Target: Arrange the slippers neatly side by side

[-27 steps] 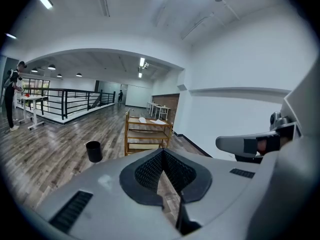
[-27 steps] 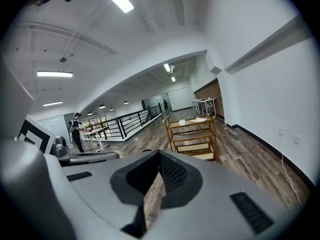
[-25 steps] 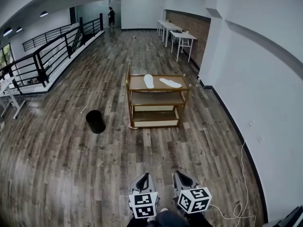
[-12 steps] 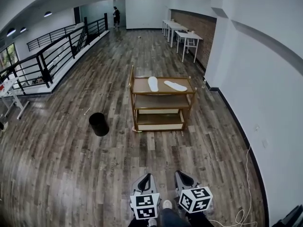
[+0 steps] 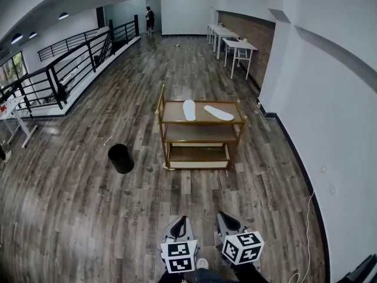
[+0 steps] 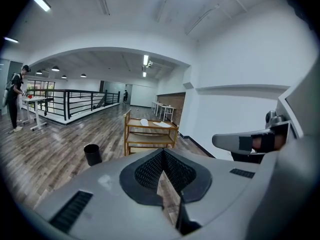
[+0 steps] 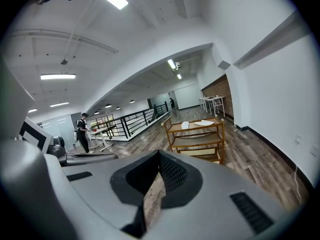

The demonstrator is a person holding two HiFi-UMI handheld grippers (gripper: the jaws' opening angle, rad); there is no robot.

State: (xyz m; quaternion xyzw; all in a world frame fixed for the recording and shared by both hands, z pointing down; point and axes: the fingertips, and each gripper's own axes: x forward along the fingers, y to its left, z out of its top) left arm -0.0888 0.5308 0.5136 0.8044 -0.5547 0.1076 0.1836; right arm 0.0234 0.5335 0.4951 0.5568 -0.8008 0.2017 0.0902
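Two white slippers lie on the top shelf of a wooden cart (image 5: 197,135) a few steps ahead. The left slipper (image 5: 189,109) points away from me, and the right slipper (image 5: 218,112) lies slanted beside it, apart from it. My left gripper (image 5: 181,221) and right gripper (image 5: 225,218) are side by side at the bottom of the head view, far short of the cart. Both are shut with nothing in them. The left gripper view shows the shut left gripper (image 6: 162,151) and the slippers (image 6: 144,122) beyond it. The right gripper view shows the shut right gripper (image 7: 159,154) and the cart (image 7: 196,139).
A black bin (image 5: 120,158) stands on the wood floor left of the cart. A white wall (image 5: 330,99) runs along the right, with a cable (image 5: 306,229) at its foot. A black railing (image 5: 65,69) borders the left, and white tables (image 5: 235,46) stand far back. A person (image 6: 15,101) stands far left.
I have moved forward over the floor, and the cart and bin now look a little nearer. Both grippers keep their place side by side and stay shut.
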